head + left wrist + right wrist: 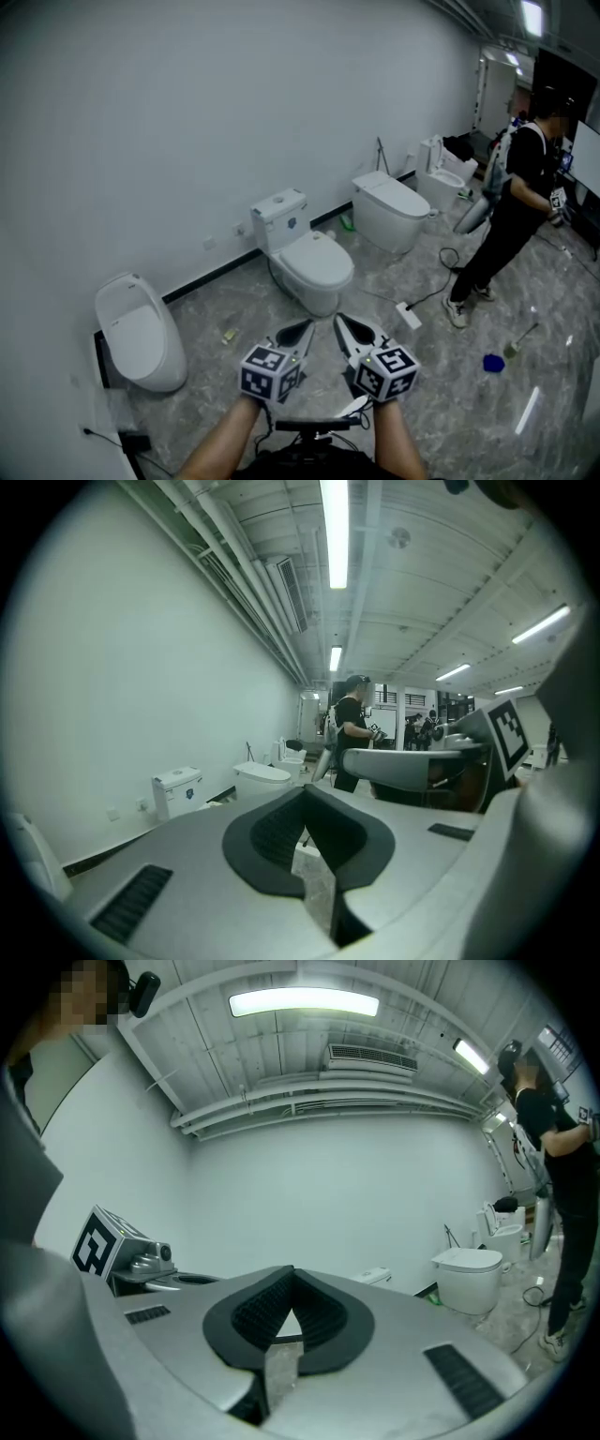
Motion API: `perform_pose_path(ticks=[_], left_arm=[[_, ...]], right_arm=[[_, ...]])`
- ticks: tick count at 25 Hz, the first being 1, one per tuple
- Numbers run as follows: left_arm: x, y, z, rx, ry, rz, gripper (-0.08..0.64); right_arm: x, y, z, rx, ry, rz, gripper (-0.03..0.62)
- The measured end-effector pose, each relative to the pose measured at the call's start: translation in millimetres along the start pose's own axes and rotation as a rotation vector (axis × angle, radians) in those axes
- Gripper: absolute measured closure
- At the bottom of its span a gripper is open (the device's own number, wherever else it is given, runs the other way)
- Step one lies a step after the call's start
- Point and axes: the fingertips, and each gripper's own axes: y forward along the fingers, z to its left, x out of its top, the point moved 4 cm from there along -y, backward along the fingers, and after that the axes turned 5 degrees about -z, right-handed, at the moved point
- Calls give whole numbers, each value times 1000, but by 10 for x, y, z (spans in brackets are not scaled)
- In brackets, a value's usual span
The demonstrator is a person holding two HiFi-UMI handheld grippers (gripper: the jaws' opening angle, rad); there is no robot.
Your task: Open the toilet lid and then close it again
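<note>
Lid [317,257] is down on the nearest toilet [317,292], in front of its tank [278,217].

Head view: left gripper [303,328] and right gripper [340,322] are side by side, well short of the bowl and touching nothing.

Left gripper view: jaws clenched and empty. The tank stands off to the left, beyond them.

Right gripper view: jaws pressed together, nothing held. Only the tank top peeks over them.

Judged as the approach step. Step in and drop one gripper to the lid's front edge. Hook the closed tip under the lip rather than pinching it. Lift along the hinge arc and rest the lid gently on the tank.
</note>
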Motion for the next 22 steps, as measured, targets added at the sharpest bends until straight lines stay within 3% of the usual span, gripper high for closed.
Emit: perform_pose_path(ticks=[12,22], left_arm=[[-68,469,-234,67,-32,22,554],[-121,940,197,55,-58,42,554]], right_arm=[[3,-187,-591,36,-1,53,581],[-47,279,-962,15,-2,76,581]])
